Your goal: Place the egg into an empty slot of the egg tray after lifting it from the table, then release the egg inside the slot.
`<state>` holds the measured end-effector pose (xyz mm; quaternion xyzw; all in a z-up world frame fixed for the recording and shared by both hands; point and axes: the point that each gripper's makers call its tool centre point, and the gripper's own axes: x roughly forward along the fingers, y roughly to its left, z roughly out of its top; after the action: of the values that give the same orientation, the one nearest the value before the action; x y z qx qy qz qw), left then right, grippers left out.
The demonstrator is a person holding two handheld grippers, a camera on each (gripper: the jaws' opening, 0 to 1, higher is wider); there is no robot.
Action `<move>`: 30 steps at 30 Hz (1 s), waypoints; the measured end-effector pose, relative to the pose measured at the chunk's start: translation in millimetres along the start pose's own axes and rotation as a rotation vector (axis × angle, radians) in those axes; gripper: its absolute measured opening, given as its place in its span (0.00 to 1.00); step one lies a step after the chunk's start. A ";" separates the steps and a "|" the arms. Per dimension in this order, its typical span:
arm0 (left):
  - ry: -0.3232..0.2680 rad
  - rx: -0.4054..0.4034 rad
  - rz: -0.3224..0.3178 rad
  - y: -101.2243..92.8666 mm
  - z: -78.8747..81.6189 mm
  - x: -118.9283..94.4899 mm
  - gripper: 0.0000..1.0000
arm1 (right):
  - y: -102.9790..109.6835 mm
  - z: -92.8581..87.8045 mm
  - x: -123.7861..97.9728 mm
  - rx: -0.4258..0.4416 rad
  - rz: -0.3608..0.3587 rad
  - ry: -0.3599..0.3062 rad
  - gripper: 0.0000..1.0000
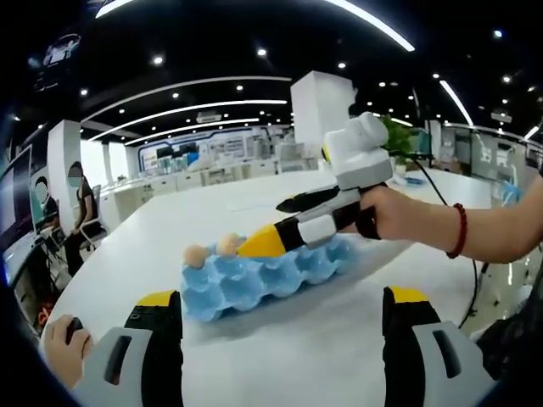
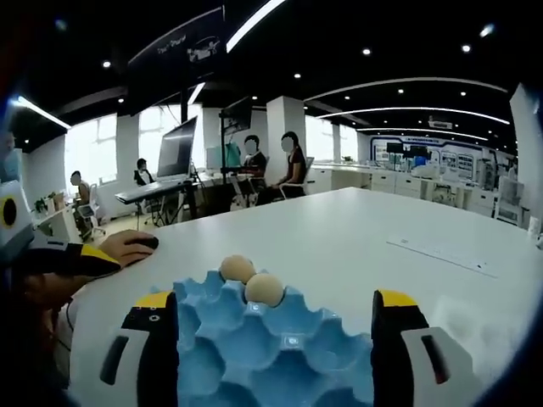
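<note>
Right gripper [image 2: 275,298] first: its jaws stand wide apart with nothing between them, and they straddle the near end of the blue egg tray [image 2: 229,356], whose empty cups lie directly beneath and just ahead of the tips. Past those cups, dead ahead and a little left of centre, sit two eggs in neighbouring slots, the nearer egg [image 2: 265,289] touching or nearly touching the farther egg [image 2: 237,268]. The tray's long axis runs straight away from these jaws, so the eggs are at its far end. Beyond them the white table [image 2: 382,246] stretches off bare as far as I can see, with no loose egg on it.

My left gripper [image 1: 280,297] is also spread open and empty, hanging above the table well short of the tray. From here the tray lies crosswise in front of me, and the right gripper is plainly the nearer hand: it reaches in from the right above the tray, yellow tip just beside the eggs.

That side-on view tells me what the right gripper view cannot, namely how high the right jaws ride over the cups. The right gripper view, in turn, shows which slots are open. I judge both eggs seated, and I cannot tell which one is the task's.
</note>
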<state>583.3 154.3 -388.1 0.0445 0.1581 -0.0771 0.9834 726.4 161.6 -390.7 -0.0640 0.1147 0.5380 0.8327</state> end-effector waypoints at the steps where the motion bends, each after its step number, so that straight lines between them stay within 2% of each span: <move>1: 0.004 0.001 0.001 -0.9 -0.9 0.7 1.00 | -2.0 0.2 -1.7 -0.004 -0.004 0.000 0.98; 17: 0.018 -0.015 -0.008 -12.5 -5.9 5.6 1.00 | -30.2 3.7 -26.3 0.032 -0.062 -0.004 0.96; 30: 0.019 -0.012 -0.015 -6.2 -6.1 9.1 1.00 | -46.9 -4.0 -46.4 0.012 -0.109 0.006 0.95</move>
<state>588.9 147.6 -397.1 0.0381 0.1681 -0.0830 0.9815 750.3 100.3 -383.3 -0.0669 0.1166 0.4908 0.8608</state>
